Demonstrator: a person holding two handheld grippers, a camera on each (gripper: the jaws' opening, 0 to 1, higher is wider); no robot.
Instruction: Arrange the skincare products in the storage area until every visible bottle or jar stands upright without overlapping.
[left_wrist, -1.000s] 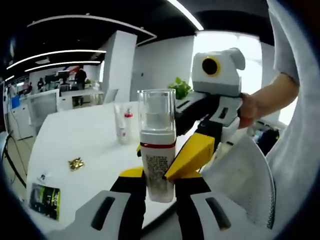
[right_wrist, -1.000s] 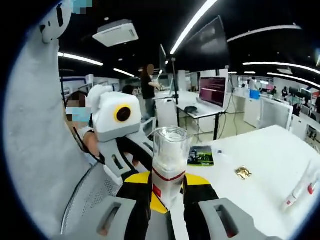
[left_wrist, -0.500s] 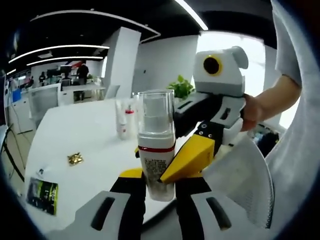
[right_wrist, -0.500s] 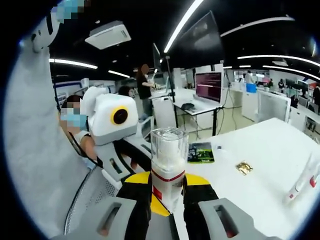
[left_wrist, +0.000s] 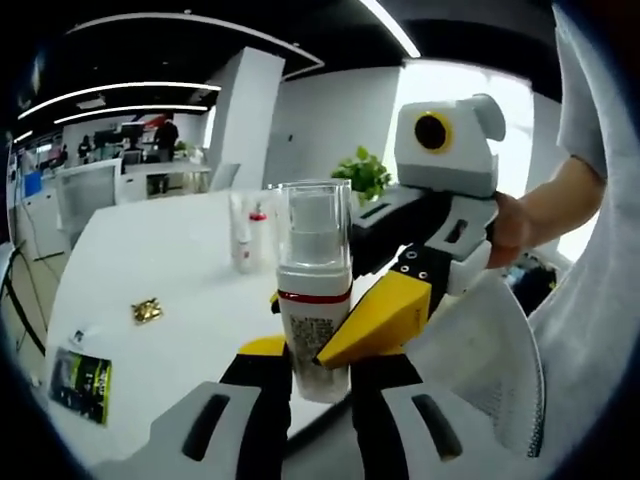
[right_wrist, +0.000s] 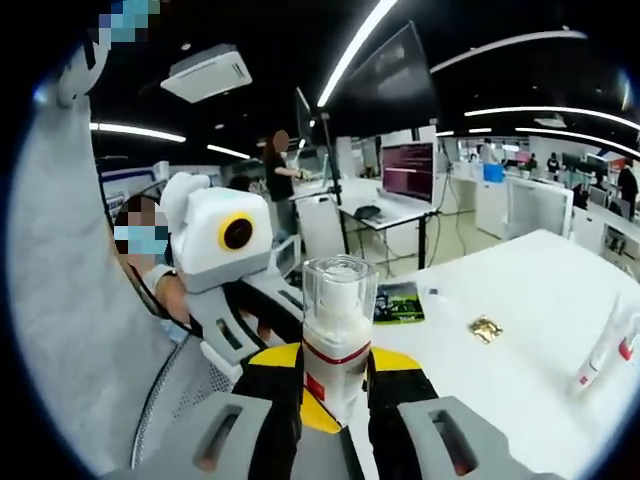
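Pump bottle, white with a red band and a clear cap, stands upright off the table, clamped between both of my claws at once. My left claw grips its lower body from either side; my right claw does the same from the opposite direction, and in the left gripper view I see its yellow jaw pressed against the bottle just beside the label. Beyond the bottle lies the white table. On it, nearest the bottle, a small gold wrapper and a dark green packet lie well apart from each other. Farther past the bottle, two slim tubes with a red-capped one among them stand upright near the table's far side. Behind them sits a green plant.
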